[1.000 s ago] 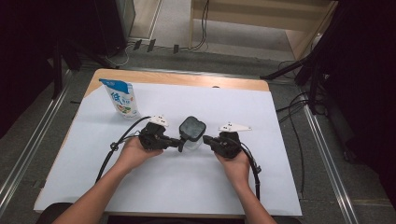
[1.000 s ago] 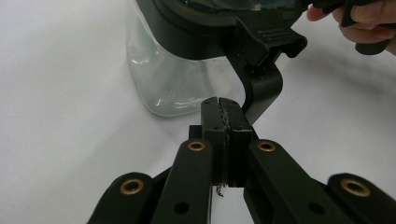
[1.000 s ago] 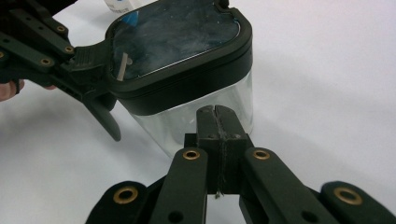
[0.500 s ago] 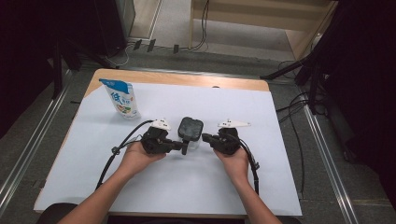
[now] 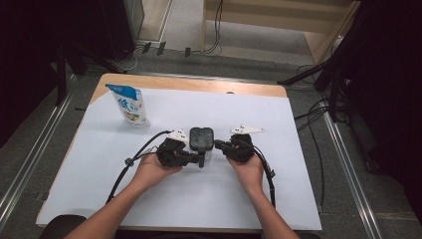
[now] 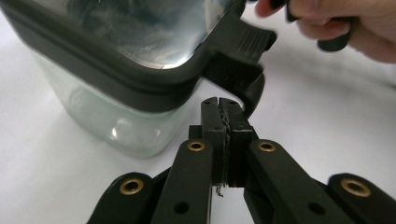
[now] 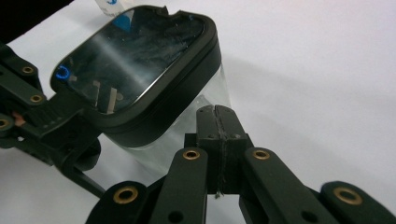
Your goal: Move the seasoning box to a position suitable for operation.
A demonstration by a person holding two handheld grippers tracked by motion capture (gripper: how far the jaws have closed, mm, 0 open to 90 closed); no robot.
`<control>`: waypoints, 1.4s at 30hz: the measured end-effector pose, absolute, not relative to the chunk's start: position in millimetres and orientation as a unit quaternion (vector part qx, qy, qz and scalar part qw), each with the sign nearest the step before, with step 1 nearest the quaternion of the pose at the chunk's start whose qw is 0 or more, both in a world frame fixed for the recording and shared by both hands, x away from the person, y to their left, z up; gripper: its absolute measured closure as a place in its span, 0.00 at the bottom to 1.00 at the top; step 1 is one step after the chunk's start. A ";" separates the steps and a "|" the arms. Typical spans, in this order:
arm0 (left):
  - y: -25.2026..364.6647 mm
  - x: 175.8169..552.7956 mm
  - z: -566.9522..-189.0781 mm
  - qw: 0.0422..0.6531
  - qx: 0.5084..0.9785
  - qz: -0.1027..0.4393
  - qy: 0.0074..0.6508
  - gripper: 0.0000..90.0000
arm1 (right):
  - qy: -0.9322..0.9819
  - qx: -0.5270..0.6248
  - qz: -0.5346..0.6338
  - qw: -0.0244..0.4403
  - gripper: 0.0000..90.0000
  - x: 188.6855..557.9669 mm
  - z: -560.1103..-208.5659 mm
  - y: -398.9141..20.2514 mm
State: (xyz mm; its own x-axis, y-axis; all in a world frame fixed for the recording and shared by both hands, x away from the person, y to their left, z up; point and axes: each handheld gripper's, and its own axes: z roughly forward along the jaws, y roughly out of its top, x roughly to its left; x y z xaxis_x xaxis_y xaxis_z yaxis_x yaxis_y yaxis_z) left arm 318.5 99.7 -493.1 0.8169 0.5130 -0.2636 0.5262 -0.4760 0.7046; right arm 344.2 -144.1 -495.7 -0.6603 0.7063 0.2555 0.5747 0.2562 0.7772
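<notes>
Jar [image 5: 201, 140] is sitting mid-table [image 5: 298, 199], clear body, black lid on top. The two hand-held grippers are flanking it.

Change over the last second: the lid was catching pale glare and is now reading dark and flat. The left hand-held gripper [image 5: 200, 160] has crept in from the jar's side toward its near edge. In the left gripper view its tip is sitting just under the lid's latch [image 6: 243, 46], close by; contact I cannot confirm. Probably the work is shifting to that latch, with the lid lying level.

Both sets of jaws are pressing pad to pad with nothing between them. The right hand-held gripper [image 5: 218, 146] is pointing at the jar wall below the lid rim.

Count: one jar, one lid, one latch in sight, one pouch [image 5: 130, 104] standing at the far left, two hand-held grippers, two hands.
</notes>
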 end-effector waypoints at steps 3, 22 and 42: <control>105.9 316.2 -487.1 0.409 0.863 -0.003 0.296 1.00 | 0.785 0.404 0.463 0.078 1.00 337.5 -488.3 -146.2; 147.1 342.2 -480.2 0.424 0.846 0.001 0.324 1.00 | 0.798 0.377 0.465 0.066 1.00 283.3 -482.4 -130.4; 154.6 343.4 -482.4 0.426 0.839 0.000 0.339 1.00 | 0.815 0.348 0.458 0.064 1.00 279.4 -499.6 -88.9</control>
